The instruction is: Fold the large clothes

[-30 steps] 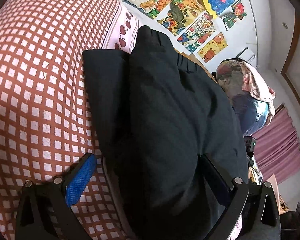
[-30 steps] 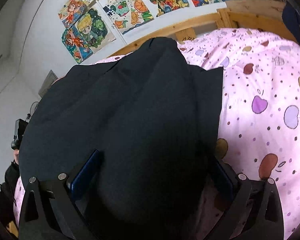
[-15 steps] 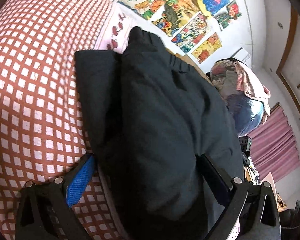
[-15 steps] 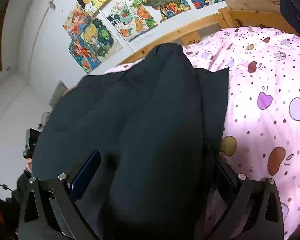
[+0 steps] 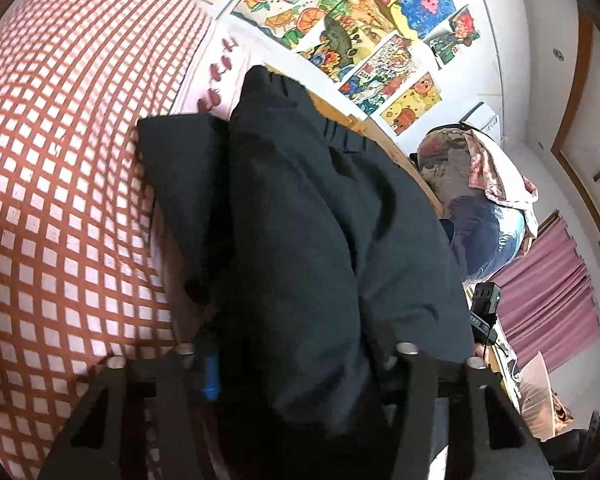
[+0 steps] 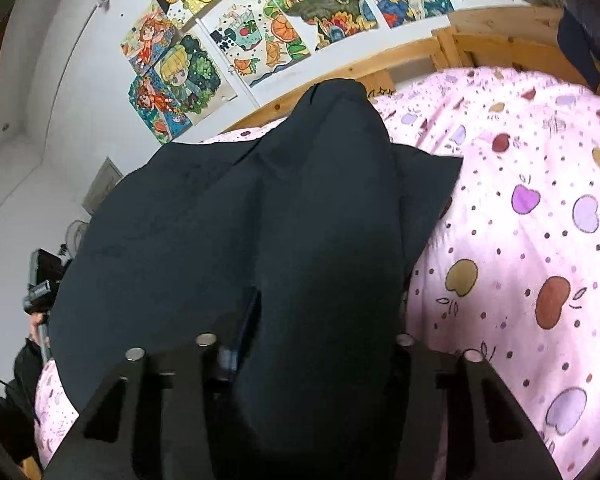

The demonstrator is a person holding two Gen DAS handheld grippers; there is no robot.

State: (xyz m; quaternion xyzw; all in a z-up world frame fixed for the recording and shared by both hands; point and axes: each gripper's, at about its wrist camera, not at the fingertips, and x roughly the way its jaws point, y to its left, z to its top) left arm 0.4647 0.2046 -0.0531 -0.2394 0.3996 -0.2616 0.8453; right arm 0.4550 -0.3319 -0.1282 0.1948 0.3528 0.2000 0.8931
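Black cloth fills the middle of both views; the dark garment [image 5: 308, 240] lies on a bed, running from the fingers at 6 o'clock up toward 12 o'clock, with a raised fold along its centre and a flat layer beneath it showing at 10 o'clock in the left wrist view. The left gripper [image 5: 296, 364] has its fingers pressed in on a bunched ridge of the garment, pinching it; a sliver of blue pad [image 5: 211, 372] shows at 7 o'clock against the fabric. At 9 o'clock lies a red-and-white checked cover [image 5: 60, 208]; at 1 o'clock coloured drawings [image 5: 360, 44] hang on a white wall; at 3 o'clock sits a heap of clothes [image 5: 476, 184], and a mauve curtain [image 5: 552, 292] hangs at 4 o'clock.

From the right wrist, the right gripper [image 6: 320, 344] likewise pinches a thick fold of the garment [image 6: 300, 220], its fingers closed on the cloth from both sides (the right finger is mostly hidden by fabric); the dark pad [image 6: 247, 320] on the left finger touches the fold. A pink sheet with an apple print [image 6: 532, 240] spreads from 2 to 5 o'clock, under the garment; a wooden bed rail [image 6: 420, 56] crosses at 1 o'clock below more drawings [image 6: 260, 32]; a small camera [image 6: 40, 280] stands at 9 o'clock.
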